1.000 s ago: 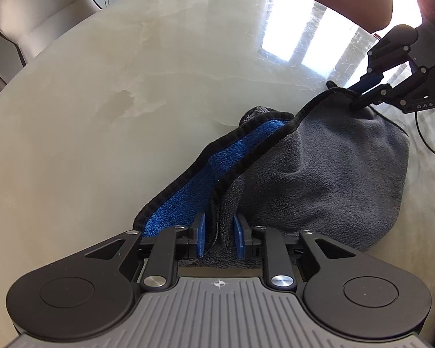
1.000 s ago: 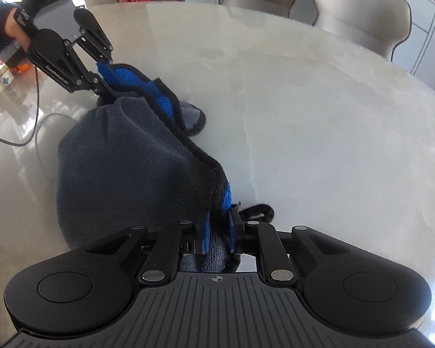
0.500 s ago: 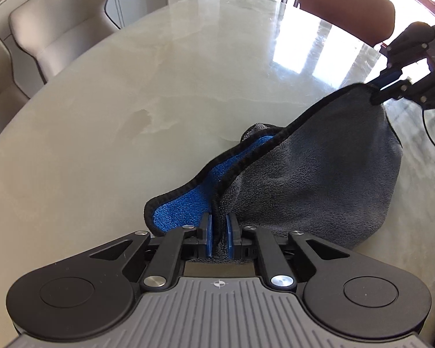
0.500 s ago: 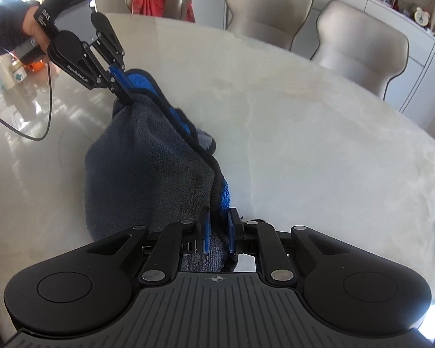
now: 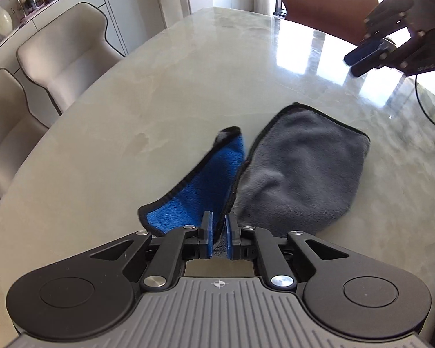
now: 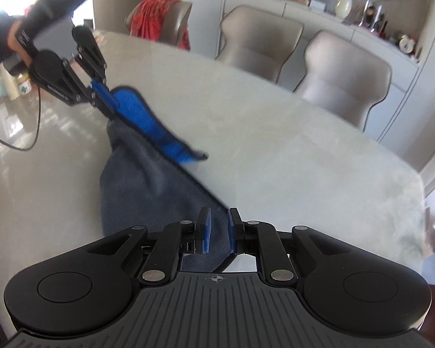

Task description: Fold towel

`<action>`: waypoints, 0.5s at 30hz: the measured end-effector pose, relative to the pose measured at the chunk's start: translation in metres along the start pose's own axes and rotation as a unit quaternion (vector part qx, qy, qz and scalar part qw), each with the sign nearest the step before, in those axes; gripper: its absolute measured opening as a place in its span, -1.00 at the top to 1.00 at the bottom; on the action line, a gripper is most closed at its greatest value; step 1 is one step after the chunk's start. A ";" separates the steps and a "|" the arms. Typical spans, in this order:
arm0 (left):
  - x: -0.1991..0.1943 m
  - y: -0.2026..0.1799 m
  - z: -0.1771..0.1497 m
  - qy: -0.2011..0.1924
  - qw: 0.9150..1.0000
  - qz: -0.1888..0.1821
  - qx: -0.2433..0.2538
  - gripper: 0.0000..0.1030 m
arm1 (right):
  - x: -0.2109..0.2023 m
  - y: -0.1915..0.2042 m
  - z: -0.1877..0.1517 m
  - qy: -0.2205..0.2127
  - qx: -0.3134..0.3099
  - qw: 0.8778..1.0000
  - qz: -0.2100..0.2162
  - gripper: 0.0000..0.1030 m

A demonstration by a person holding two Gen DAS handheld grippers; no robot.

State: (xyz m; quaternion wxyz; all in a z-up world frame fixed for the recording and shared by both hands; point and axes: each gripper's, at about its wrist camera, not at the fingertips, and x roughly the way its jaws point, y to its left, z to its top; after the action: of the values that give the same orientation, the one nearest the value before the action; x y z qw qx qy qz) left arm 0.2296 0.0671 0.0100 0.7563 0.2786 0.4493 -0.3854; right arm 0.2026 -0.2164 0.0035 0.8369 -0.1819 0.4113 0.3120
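Towel [image 5: 298, 174] hangs from left gripper [image 5: 219, 233]. The blue pads are closed right down on its black-trimmed edge at a corner. From that grip a blue flap falls to the left and the grey bulk spreads away to the right, over the table [image 5: 159, 87]. Can't tell whether the grey end rests on the marble or hangs just above it.

Right gripper [image 5: 352, 62] sits upper right in the left wrist view, blurred, up off the table and well apart from the towel's far corner. No cloth shows at its tips there.

Right wrist view reads differently. The right gripper [image 6: 219, 226] has its jaws opening, w/ a narrow gap, and grey towel [image 6: 148, 179] shows in that gap and below it. Can't tell from here whether the pads touch the cloth.

This view alone shows the left gripper [image 6: 108, 107] from outside, top left, held by a hand [image 6: 13, 37], w/ a cable [image 6: 34, 133] looping down from it. The towel runs diagonally from its tips toward the right gripper, w/ the blue face on the upper edge and grey sagging beneath, above the table [image 6: 304, 159].

Two pale chairs [image 6: 345, 78] stand behind the table. The left wrist view instead shows a brown chair [image 5: 327, 3] at the far end.
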 end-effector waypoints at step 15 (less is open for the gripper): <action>0.019 0.024 -0.004 -0.028 0.999 0.021 -0.023 0.66 | 0.093 -0.019 0.015 0.032 -0.022 0.999 0.004 0.08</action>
State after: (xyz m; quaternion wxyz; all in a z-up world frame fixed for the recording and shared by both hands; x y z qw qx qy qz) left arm 0.2536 0.0774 -0.0069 0.7829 0.2599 0.4304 -0.3665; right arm 0.2680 -0.1870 -0.0613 0.8181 -0.2088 0.4312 0.3182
